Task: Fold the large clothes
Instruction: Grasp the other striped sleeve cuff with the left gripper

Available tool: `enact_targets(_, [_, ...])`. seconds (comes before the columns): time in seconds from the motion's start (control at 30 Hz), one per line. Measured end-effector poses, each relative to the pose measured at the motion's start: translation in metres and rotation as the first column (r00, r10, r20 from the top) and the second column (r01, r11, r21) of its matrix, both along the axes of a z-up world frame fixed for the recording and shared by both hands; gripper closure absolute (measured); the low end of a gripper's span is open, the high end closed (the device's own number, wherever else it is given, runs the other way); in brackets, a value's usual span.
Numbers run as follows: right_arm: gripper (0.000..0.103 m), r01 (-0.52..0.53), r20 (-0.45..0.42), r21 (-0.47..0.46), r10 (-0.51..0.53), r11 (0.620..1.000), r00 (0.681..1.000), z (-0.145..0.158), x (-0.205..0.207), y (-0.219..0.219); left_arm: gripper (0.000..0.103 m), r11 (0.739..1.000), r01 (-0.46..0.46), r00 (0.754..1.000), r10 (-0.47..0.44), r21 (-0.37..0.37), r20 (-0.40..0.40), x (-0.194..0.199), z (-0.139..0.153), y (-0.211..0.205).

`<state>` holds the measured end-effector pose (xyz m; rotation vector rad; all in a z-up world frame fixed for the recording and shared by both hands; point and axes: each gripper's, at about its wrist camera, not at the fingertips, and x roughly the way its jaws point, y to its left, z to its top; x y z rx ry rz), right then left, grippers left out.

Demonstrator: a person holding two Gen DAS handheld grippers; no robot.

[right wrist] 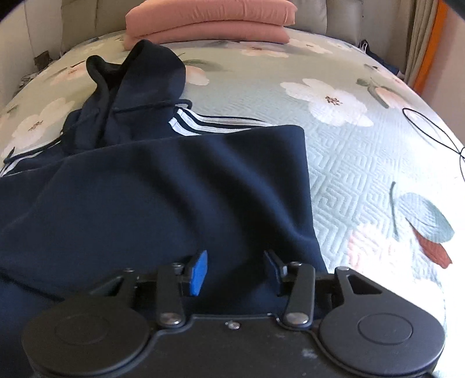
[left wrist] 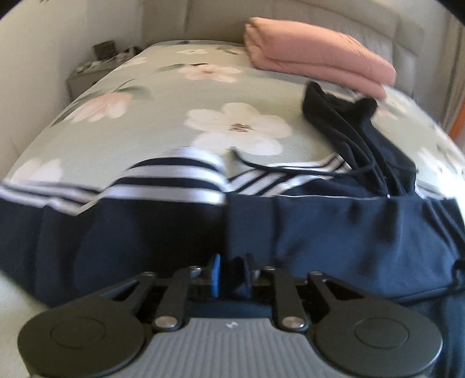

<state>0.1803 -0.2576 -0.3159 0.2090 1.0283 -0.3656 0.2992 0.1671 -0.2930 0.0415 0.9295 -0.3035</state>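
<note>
A navy hoodie (left wrist: 334, 232) with white sleeve stripes (left wrist: 180, 180) lies on the bed, its hood (left wrist: 343, 116) toward the headboard. In the left wrist view my left gripper (left wrist: 232, 276) is shut on a fold of the navy fabric at the near edge. In the right wrist view the hoodie (right wrist: 159, 189) is folded over itself, with stripes (right wrist: 203, 122) and hood (right wrist: 139, 78) beyond. My right gripper (right wrist: 237, 270) stands with its blue pads apart over the near hem; dark fabric lies between the pads.
The bed has a pale green floral quilt (right wrist: 348, 151). A folded pink blanket (right wrist: 209, 23) lies at the headboard, also in the left wrist view (left wrist: 314, 55). A thin black cord (right wrist: 436, 130) loops on the quilt's right. A nightstand (left wrist: 87, 69) stands left.
</note>
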Motion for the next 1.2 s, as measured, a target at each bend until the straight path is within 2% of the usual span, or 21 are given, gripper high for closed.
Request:
enact_targets(0.13, [0.048, 0.005, 0.011, 0.024, -0.005, 1.000, 1.000, 0.008, -0.010, 0.012, 0.072, 0.995, -0.095, 0.995, 0.094, -0.028, -0.016, -0.011, 0.009, 0.057])
enact_targets(0.23, [0.048, -0.014, 0.029, 0.019, 0.014, 1.000, 0.999, 0.016, -0.013, 0.028, 0.067, 0.974, -0.226, 0.974, 0.225, -0.032, -0.018, -0.013, 0.011, 0.113])
enact_targets(0.33, [0.048, -0.050, 0.046, 0.011, 0.050, 0.999, 0.998, 0.026, -0.014, 0.048, 0.064, 0.920, -0.387, 0.922, 0.386, -0.065, -0.027, -0.003, 0.013, 0.175])
enact_targets(0.4, [0.048, -0.076, 0.065, 0.000, 0.076, 0.997, 0.995, 0.032, -0.014, 0.061, 0.055, 0.874, -0.482, 0.876, 0.483, -0.062, -0.006, 0.006, 0.017, 0.208])
enact_targets(0.47, [0.047, -0.096, 0.090, -0.011, 0.097, 0.995, 0.991, 0.037, -0.013, 0.074, 0.035, 0.829, -0.557, 0.830, 0.558, -0.034, 0.016, 0.017, 0.018, 0.234])
enact_targets(0.53, [0.044, -0.103, 0.103, -0.006, 0.103, 0.995, 0.989, 0.038, -0.007, 0.086, 0.028, 0.805, -0.593, 0.805, 0.593, -0.026, 0.013, 0.031, 0.016, 0.257])
enact_targets(0.6, [0.042, -0.105, 0.107, 0.011, 0.103, 0.994, 0.989, 0.036, -0.001, 0.096, 0.028, 0.790, -0.612, 0.791, 0.612, -0.028, -0.010, 0.047, 0.011, 0.273])
enact_targets(0.67, [0.042, -0.112, 0.103, 0.024, 0.109, 0.993, 0.989, 0.033, 0.003, 0.106, 0.028, 0.761, -0.647, 0.762, 0.646, -0.033, -0.051, 0.062, 0.004, 0.285])
enact_targets(0.73, [0.042, -0.119, 0.097, 0.032, 0.116, 0.992, 0.988, 0.031, 0.006, 0.115, 0.028, 0.722, -0.691, 0.723, 0.687, -0.046, -0.078, 0.072, -0.006, 0.294])
enact_targets(0.8, [0.040, -0.119, 0.092, 0.047, 0.114, 0.992, 0.989, 0.029, 0.006, 0.121, 0.028, 0.698, -0.713, 0.701, 0.707, -0.069, -0.095, 0.078, -0.013, 0.301])
enact_targets(0.9, [0.039, -0.107, 0.077, 0.094, 0.100, 0.990, 0.992, 0.025, 0.006, 0.127, 0.028, 0.699, -0.709, 0.705, 0.701, -0.092, -0.108, 0.085, -0.025, 0.303])
enact_targets(0.97, [0.039, -0.109, 0.078, 0.097, 0.101, 0.989, 0.992, 0.024, 0.006, 0.132, 0.031, 0.709, -0.702, 0.713, 0.697, -0.070, -0.080, 0.089, -0.029, 0.298])
enact_targets(1.0, [0.039, -0.109, 0.079, 0.095, 0.102, 0.989, 0.992, 0.024, 0.005, 0.135, 0.040, 0.724, -0.688, 0.726, 0.685, -0.056, -0.060, 0.094, -0.030, 0.293])
enact_targets(1.03, [0.039, -0.112, 0.079, 0.094, 0.104, 0.989, 0.991, 0.024, 0.005, 0.137, 0.072, 0.739, -0.672, 0.740, 0.670, -0.045, -0.052, 0.097, -0.031, 0.289])
enact_targets(1.07, [0.039, -0.113, 0.079, 0.095, 0.106, 0.989, 0.991, 0.024, 0.004, 0.138, 0.098, 0.757, -0.653, 0.758, 0.652, -0.018, -0.020, 0.100, -0.028, 0.282])
enact_targets(1.1, [0.039, -0.114, 0.080, 0.098, 0.106, 0.989, 0.991, 0.024, 0.003, 0.139, 0.097, 0.777, -0.630, 0.777, 0.630, -0.012, -0.006, 0.101, -0.025, 0.277])
enact_targets(1.13, [0.039, -0.117, 0.081, 0.099, 0.109, 0.988, 0.991, 0.024, 0.003, 0.140, 0.097, 0.784, -0.621, 0.784, 0.621, -0.010, 0.009, 0.102, -0.019, 0.271])
enact_targets(1.2, [0.039, -0.128, 0.084, 0.093, 0.121, 0.987, 0.989, 0.026, 0.001, 0.141, 0.097, 0.802, -0.597, 0.798, 0.595, -0.009, 0.092, 0.094, 0.001, 0.254])
